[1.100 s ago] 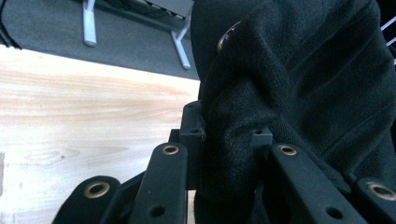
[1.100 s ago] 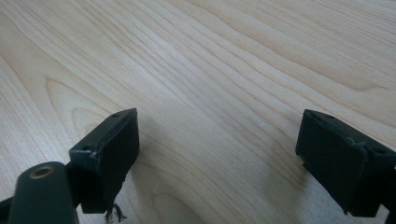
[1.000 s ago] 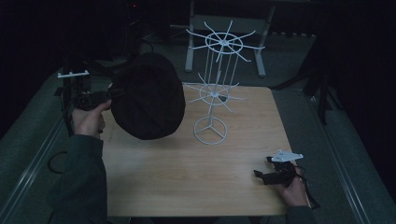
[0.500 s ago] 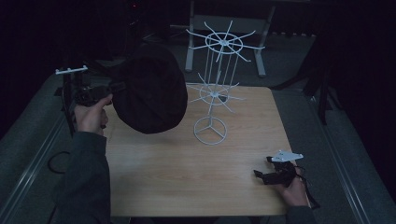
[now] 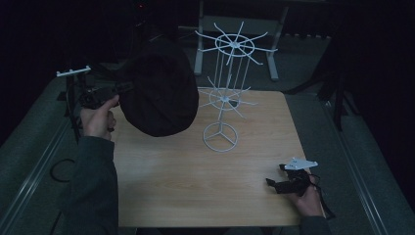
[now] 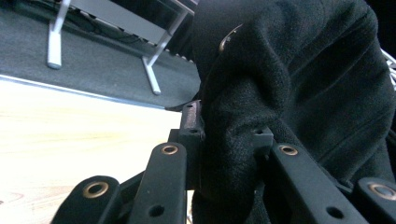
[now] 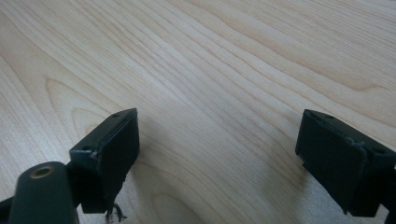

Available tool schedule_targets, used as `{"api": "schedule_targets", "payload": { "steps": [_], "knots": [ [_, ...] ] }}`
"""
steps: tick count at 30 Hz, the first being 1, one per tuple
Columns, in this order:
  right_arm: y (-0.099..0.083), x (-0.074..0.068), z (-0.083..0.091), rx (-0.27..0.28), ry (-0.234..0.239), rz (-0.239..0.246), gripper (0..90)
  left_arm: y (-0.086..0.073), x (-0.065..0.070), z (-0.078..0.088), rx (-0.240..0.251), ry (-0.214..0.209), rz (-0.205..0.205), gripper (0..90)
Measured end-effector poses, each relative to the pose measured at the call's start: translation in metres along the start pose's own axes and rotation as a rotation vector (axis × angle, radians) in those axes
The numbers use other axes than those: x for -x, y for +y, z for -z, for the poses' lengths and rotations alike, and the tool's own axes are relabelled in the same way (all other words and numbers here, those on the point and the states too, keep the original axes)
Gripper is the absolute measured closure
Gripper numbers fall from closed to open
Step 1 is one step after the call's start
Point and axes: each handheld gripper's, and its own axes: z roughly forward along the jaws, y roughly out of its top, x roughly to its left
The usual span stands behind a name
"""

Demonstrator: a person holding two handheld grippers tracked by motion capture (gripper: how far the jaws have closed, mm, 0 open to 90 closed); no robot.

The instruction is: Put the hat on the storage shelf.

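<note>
Two grippers in play. Left of the high view: left gripper (image 5: 100,95) held off the surface (image 5: 171,186), jaws pinched on the edge of a black hat (image 5: 159,88); the left gripper view shows dark knit fabric (image 6: 299,93) bunched between the jaws. Hat hangs in the air at upper left centre, just left of the white wire rack (image 5: 222,98), overlapping its lower tier in the picture; contact cannot be told. Handling judgement: light, soft, floppy cloth, no risk of breakage, not slippery; it sags from the pinch, so the rim or band is the sensible hold, leaving the crown free to drop over a rack arm. Compared with the frames a second ago, the hat sits a little higher and closer to the rack's upper tier; the left hand has hardly shifted. Lower right of the frame: right gripper (image 5: 288,183) resting on the surface, jaws spread wide with nothing between them, unchanged from before.
</note>
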Motion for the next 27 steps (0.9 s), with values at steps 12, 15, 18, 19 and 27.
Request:
{"api": "schedule_targets", "payload": {
  "steps": [12, 15, 18, 19, 27],
  "knots": [
    [0.000, 0.000, 0.000, 0.001, 0.000, -0.001, 13.5, 0.003, 0.002, 0.002, 0.025, -0.033, 0.019, 76.0],
    [0.000, 0.000, 0.000, 0.001, 0.000, -0.002, 13.4, 0.004, 0.002, 0.003, 0.029, -0.038, 0.022, 76.0],
    [0.000, 0.000, 0.000, 0.001, 0.000, -0.001, 13.4, 0.005, 0.005, 0.003, 0.037, -0.036, 0.020, 76.0],
    [0.000, 0.000, 0.000, 0.000, -0.001, -0.001, 13.4, 0.006, 0.006, 0.003, 0.038, -0.037, 0.018, 76.0],
    [0.000, 0.000, 0.000, 0.001, 0.000, -0.001, 13.5, 0.010, 0.013, 0.005, 0.060, -0.054, 0.017, 75.9]
  ]
}}
